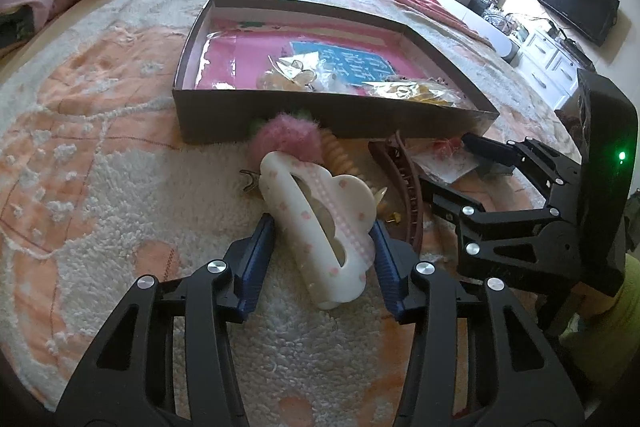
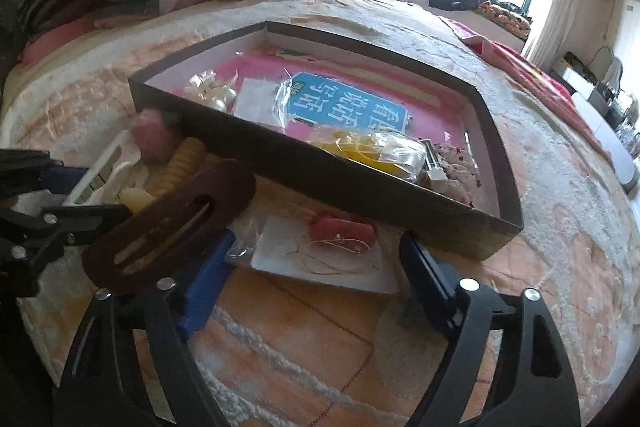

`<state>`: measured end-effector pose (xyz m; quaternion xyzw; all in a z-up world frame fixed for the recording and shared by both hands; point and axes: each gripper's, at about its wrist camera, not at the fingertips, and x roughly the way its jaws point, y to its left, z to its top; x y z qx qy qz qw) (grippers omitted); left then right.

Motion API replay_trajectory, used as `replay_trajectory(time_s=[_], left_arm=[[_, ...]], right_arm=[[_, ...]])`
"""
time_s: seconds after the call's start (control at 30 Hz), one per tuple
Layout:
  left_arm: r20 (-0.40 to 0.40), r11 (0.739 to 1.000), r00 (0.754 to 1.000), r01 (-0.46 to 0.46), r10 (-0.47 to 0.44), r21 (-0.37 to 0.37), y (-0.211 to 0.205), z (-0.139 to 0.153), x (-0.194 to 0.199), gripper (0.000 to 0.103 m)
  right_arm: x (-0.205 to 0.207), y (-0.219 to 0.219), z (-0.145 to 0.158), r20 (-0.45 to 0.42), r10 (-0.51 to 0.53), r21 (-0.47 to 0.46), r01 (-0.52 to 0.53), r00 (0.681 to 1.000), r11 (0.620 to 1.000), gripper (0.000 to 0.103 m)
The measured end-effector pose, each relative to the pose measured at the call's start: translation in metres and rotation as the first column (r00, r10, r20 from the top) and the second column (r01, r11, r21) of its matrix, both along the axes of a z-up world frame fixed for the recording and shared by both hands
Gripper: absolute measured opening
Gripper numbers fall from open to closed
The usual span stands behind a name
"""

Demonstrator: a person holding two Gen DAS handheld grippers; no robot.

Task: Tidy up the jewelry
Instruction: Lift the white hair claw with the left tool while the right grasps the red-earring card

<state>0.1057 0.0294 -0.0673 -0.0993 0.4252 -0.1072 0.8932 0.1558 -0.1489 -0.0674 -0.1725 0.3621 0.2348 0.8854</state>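
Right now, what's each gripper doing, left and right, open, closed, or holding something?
Left gripper: open around the white hair claw, not clamped.
Right gripper: open, holding nothing, over the earring card.

On the bed [image 1: 120,131], the left claw [image 1: 322,247] straddles a white cloud-shaped hair clip [image 1: 320,219] dotted with pink; its blue pads [image 1: 256,259] sit just beside the clip's flanks, and contact cannot be told. Past the clip lie a pink fuzzy pompom [image 1: 286,141], a coiled yellow hair tie [image 1: 340,155] and a brown claw clip [image 1: 404,187], all near the front wall of a shallow brown box [image 1: 320,115] holding bagged trinkets [image 1: 416,93]. The right claw [image 1: 452,171] reaches in from the right side, spread over a small packet [image 1: 448,161] beside the box.
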Motion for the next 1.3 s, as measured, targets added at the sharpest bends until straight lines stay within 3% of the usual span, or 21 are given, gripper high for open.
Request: replay_trajectory(time_s=[0.03, 0.3, 0.53, 1.3], left_arm=[[0.002, 1.0, 1.0, 0.0, 0.0, 0.002, 0.0, 0.0, 0.0, 0.038], [0.028, 1.0, 1.0, 0.003, -0.003, 0.004, 0.0, 0.007, -0.006, 0.033], [0.065, 1.0, 0.998, 0.026, -0.027, 0.012, -0.008, 0.018, -0.012, 0.03], [0.176, 0.998, 0.983, 0.054, -0.059, 0.035, -0.033, 0.055, -0.011, 0.03]], right_arm=[[0.0, -0.002, 0.001, -0.006, -0.001, 0.019, 0.001, 1.0, 1.0, 0.071], [-0.003, -0.026, 0.012, -0.06, -0.026, 0.189, 0.037, 0.998, 0.981, 0.07], [-0.013, -0.041, 0.024, -0.077, -0.036, 0.265, 0.055, 0.996, 0.963, 0.069], [-0.032, -0.075, 0.058, 0.007, -0.099, 0.314, 0.091, 0.995, 0.945, 0.069]])
